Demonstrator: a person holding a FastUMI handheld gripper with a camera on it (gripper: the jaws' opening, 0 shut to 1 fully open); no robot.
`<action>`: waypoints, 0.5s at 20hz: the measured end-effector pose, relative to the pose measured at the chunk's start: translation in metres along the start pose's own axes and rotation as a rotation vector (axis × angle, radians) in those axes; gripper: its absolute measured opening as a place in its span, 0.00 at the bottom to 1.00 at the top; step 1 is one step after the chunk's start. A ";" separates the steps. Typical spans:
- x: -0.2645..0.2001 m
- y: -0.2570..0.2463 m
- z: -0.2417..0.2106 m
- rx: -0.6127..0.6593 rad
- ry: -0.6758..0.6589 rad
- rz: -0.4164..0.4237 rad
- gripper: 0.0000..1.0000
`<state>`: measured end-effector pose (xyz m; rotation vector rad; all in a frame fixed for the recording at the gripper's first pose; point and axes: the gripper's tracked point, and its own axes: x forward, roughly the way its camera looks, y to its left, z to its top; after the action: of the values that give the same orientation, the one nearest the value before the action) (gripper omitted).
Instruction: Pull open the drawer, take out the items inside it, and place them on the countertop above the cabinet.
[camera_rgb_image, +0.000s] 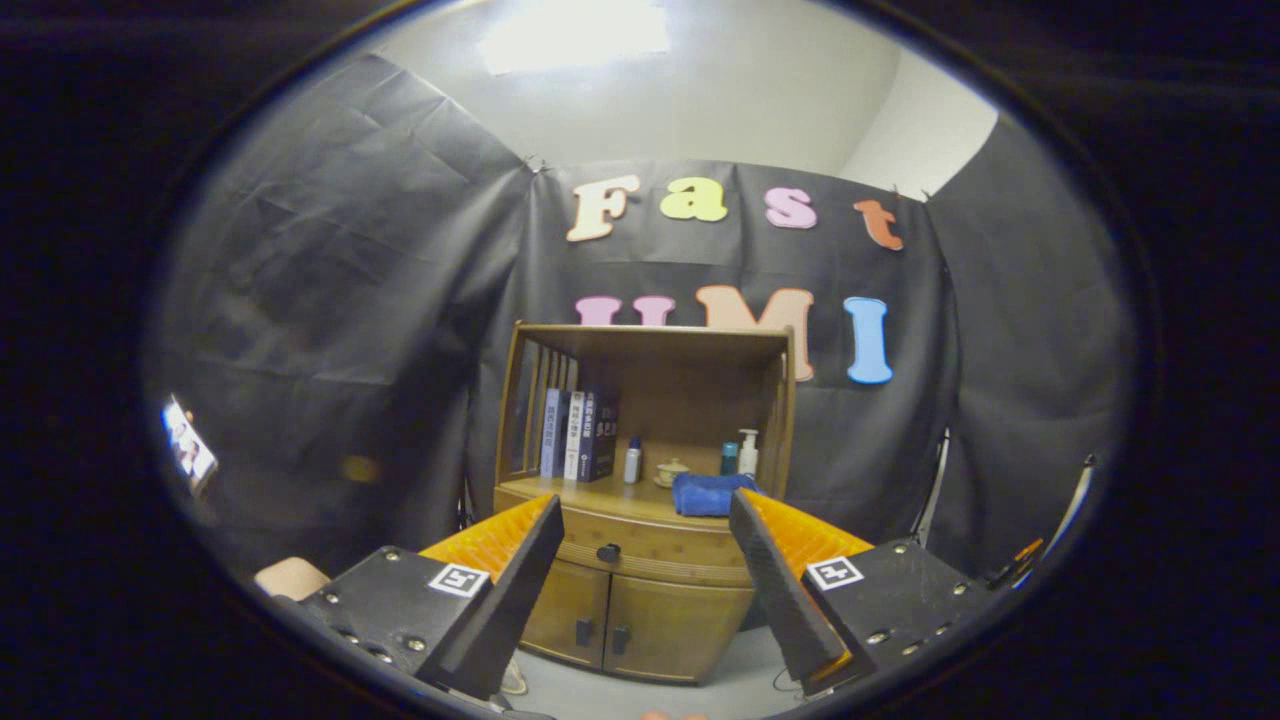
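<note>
The claw (640, 520) stood wide, its two fingers (505, 560) spread well apart and holding nothing, with the wooden cabinet (640, 590) showing in the gap between them and some way beyond their tips. The cabinet stood against the black cloth wall (330, 330) at the far side of the booth. Its drawer (640, 548) was closed, a small dark knob (608, 552) at the middle of its curved front; what lay inside could not be seen. Below the drawer two doors (625, 625) were shut, each with a dark handle (584, 631) near the seam where they met.

Above the drawer ran the worktop (590, 492), roofed by an open wooden hutch (650, 345) with slatted sides. At the left of the worktop a row of books (575, 435) stood upright against the slats. Just right of the books stood a small pale bottle (632, 461), and right of that a little lidded cup (670, 472). A folded blue cloth (708, 494) lay at the near right of the worktop, touching or nearly touching the right finger's tip as seen from here. Behind the cloth, near the right slats, a small teal bottle (729, 458) stood beside a white pump bottle (748, 452).

The floor (700, 690) ahead of the cabinet was pale grey. Above the cloth wall a white ceiling (700, 80) showed a bright light panel (572, 35)
</note>
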<state>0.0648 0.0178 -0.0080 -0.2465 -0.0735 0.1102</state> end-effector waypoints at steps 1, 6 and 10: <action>0.016 0.004 -0.009 -0.025 -0.004 0.006 0.99; 0.106 0.021 -0.076 -0.085 0.021 -0.029 0.97; 0.170 0.035 -0.155 -0.029 0.137 -0.065 0.96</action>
<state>0.2431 0.0347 -0.1567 -0.2793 0.0530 0.0273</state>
